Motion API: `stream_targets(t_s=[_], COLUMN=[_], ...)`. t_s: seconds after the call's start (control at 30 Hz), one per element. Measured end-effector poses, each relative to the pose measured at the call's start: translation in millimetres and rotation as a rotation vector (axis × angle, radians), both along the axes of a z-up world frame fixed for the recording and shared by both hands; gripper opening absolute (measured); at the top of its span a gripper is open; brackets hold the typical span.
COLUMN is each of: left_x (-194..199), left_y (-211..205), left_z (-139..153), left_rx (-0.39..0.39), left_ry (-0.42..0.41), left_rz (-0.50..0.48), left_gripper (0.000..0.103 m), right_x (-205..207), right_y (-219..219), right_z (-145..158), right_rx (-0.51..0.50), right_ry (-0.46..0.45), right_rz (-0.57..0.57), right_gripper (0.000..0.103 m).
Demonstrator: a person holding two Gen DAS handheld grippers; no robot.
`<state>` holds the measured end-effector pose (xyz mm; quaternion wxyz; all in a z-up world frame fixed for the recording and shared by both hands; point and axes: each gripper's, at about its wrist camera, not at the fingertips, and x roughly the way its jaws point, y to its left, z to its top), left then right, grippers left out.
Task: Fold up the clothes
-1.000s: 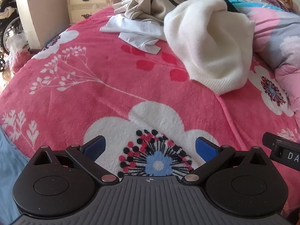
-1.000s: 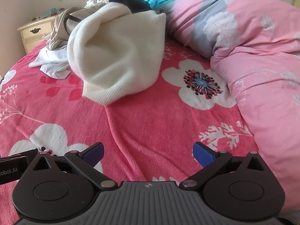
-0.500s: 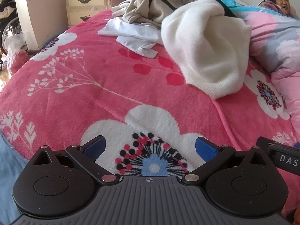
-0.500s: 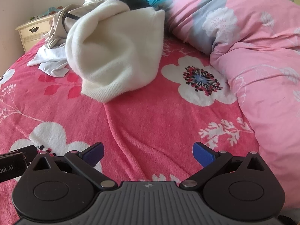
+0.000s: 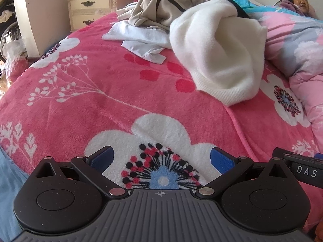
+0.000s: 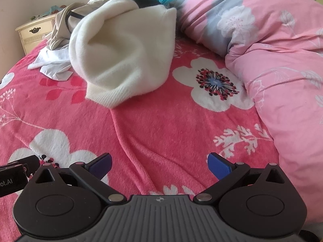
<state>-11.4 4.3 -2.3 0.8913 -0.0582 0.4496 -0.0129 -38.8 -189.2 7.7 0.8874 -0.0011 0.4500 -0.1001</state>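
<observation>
Both tools, left (image 5: 161, 158) and right (image 6: 159, 162), hung wide open and empty while the soft, floppy sweater (image 5: 220, 54) lay heaped on the bed (image 5: 101, 92) ahead, its ribbed hem looking the easiest grab.

Both views have advanced toward the clothes pile: the cream sweater (image 5: 220, 46) (image 6: 125, 54) appears larger and nearer, while the nightstand (image 5: 94, 10) has shifted further into frame.

Both wrist cameras look low across the bed (image 5: 84, 100) from its near edge toward the headboard, sharing the white sweater (image 5: 218, 56) (image 6: 125, 56).
</observation>
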Motion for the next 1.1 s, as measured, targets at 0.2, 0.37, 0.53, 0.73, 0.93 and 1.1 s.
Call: stream_targets(t_s=[0.2, 0.37, 0.53, 0.73, 0.93, 1.1], left_x=[0.9, 0.5, 0.6, 2.9, 12.2, 39.3], left_y=[1.6, 2.1, 4.2, 12.7, 12.4, 6.1], left_z=[-0.9, -1.8, -1.7, 3.2, 13.4, 20.7], left_rx=[-0.002, -0.002, -0.004, -0.079, -0.042, -0.019], left_ry=[0.007, 0.010, 0.005, -0.015, -0.099, -0.197], left_rz=[0.006, 0.005, 0.010, -0.023, -0.064, -0.131], left_gripper=[0.103, 0.103, 0.103, 0.103, 0.103, 0.103], right_x=[0.2, 0.0, -2.2, -8.3, -8.5, 8.1], right_y=[-0.8, -0.4, -4.2, -16.4, -31.4, -30.3], right_z=[0.5, 0.9, 3.4, 9.0, 14.4, 6.6], right_rx=[0.002, 0.001, 0.024, 0.023, -0.009, -0.030], right_ry=[0.006, 0.004, -0.020, -0.090, -0.222, -0.319], right_rz=[-0.001, 0.000, 0.002, 0.035, 0.132, 0.282], right_gripper=[0.103, 0.103, 0.103, 0.103, 0.103, 0.103])
